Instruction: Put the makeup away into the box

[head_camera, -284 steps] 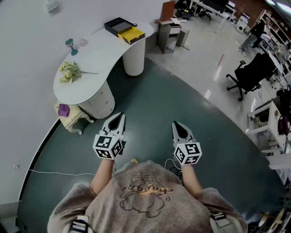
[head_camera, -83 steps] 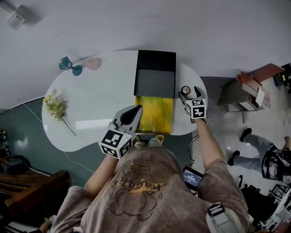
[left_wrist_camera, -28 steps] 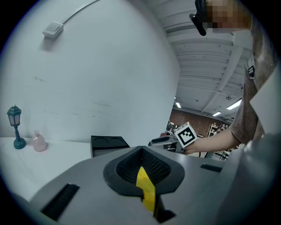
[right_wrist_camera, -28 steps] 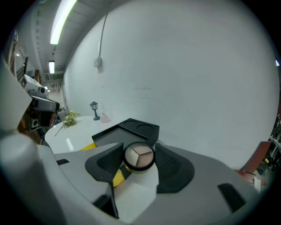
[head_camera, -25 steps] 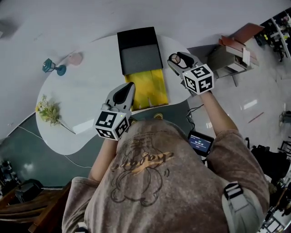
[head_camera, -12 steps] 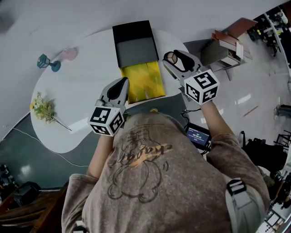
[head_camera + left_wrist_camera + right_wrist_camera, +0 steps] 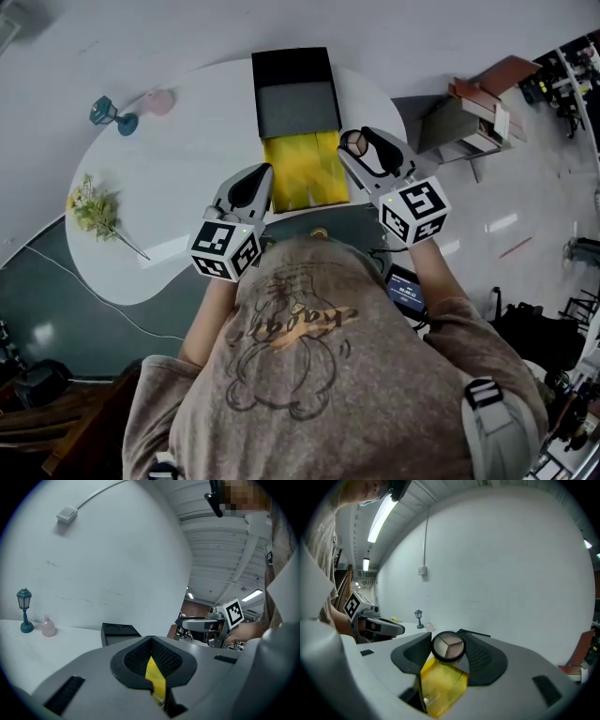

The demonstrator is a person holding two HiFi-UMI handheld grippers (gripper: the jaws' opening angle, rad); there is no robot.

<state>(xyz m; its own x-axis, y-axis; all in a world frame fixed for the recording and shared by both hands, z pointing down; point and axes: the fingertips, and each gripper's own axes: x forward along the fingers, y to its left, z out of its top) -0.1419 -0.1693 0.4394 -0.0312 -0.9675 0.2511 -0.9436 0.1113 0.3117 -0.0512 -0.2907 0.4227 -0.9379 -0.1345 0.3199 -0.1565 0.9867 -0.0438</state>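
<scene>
The box lies open on the white table: a black lid, a grey tray and a yellow section nearest me. My right gripper hovers at the yellow section's right edge, shut on a round compact with three tan shades. In the right gripper view the compact sits between the jaws of the right gripper, with the yellow section below. My left gripper is shut and empty at the yellow section's left edge. The left gripper shows closed jaws, with the black lid beyond.
A teal lamp ornament and a pink bottle stand at the table's far left. A sprig of flowers lies at its left end. A cabinet with books stands on the floor to the right.
My right gripper has risen with the compact and moved in from the table's right edge toward the yellow section. The left gripper has stayed about where it was.
</scene>
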